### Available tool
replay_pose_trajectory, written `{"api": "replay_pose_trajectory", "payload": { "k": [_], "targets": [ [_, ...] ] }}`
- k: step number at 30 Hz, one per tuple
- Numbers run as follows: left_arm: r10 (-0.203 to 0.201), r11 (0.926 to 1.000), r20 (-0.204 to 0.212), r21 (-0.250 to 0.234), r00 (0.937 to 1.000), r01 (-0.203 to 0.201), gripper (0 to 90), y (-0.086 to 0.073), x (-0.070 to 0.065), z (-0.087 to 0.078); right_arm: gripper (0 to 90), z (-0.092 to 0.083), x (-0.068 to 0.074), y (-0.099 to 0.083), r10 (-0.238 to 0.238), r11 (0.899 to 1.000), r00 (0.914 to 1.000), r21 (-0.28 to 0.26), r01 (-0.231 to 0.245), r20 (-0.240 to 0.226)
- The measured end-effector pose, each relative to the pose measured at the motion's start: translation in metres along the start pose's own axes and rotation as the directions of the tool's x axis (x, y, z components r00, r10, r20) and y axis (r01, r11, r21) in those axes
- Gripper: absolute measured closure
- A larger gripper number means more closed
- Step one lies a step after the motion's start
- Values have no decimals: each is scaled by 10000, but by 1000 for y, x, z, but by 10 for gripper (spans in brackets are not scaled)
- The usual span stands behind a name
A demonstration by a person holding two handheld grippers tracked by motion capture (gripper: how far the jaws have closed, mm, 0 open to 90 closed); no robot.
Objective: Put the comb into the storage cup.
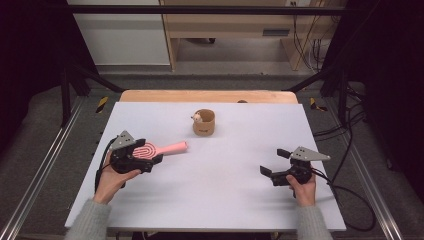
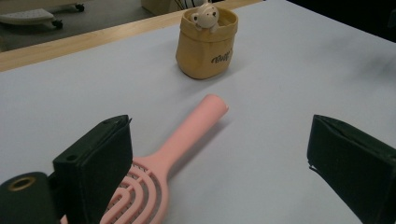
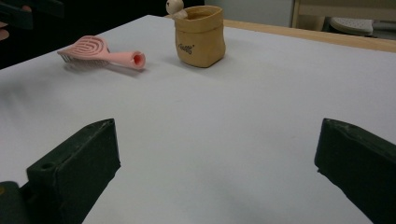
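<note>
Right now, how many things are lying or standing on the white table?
2: a pink hairbrush at the left claw, and a tan pouch farther back, middle.

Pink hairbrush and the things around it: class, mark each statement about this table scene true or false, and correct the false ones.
1. The pink hairbrush lies flat on the white table. True.
2. The left gripper is clamped on the brush handle. False: its jaws stand wide apart, over the brush head, and press on nothing.
3. A small toy figure sits at the top of the tan pouch. True.
4. The brush handle is inside the tan pouch. False: the handle points toward the pouch, but bare table lies between them.
5. The right gripper holds the tan pouch. False: its jaws are open and hold nothing, well apart from the pouch.
</note>
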State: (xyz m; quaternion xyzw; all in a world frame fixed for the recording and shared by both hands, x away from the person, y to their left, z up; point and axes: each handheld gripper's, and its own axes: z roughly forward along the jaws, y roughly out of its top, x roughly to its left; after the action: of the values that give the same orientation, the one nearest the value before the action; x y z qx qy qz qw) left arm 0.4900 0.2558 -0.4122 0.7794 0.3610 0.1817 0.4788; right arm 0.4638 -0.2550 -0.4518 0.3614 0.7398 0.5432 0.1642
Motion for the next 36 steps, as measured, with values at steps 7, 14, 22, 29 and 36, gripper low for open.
{"api": "replay_pose_trajectory", "payload": {
  "k": [7,14,22,29,36],
  "targets": [
    [-81,9999,-210,148,9997,84,168,1,2,7,2,0,0,0,-3,10000,10000,-6,3,-5],
    [2,9995,-442,324,9990,12,276,1,3,12,3,0,0,0,-17,10000,10000,10,17,3],
    [-317,9989,-381,340,9988,330,425,1,8,16,3,0,0,0,-12,10000,10000,13,12,-2],
    [-492,9977,-485,434,9976,513,516,2,10,20,3,0,0,0,-22,10000,10000,4,22,-5],
    [-533,9969,-611,549,9967,567,603,2,10,26,3,0,0,0,-20,10000,10000,-2,20,-3]
  ]
}}
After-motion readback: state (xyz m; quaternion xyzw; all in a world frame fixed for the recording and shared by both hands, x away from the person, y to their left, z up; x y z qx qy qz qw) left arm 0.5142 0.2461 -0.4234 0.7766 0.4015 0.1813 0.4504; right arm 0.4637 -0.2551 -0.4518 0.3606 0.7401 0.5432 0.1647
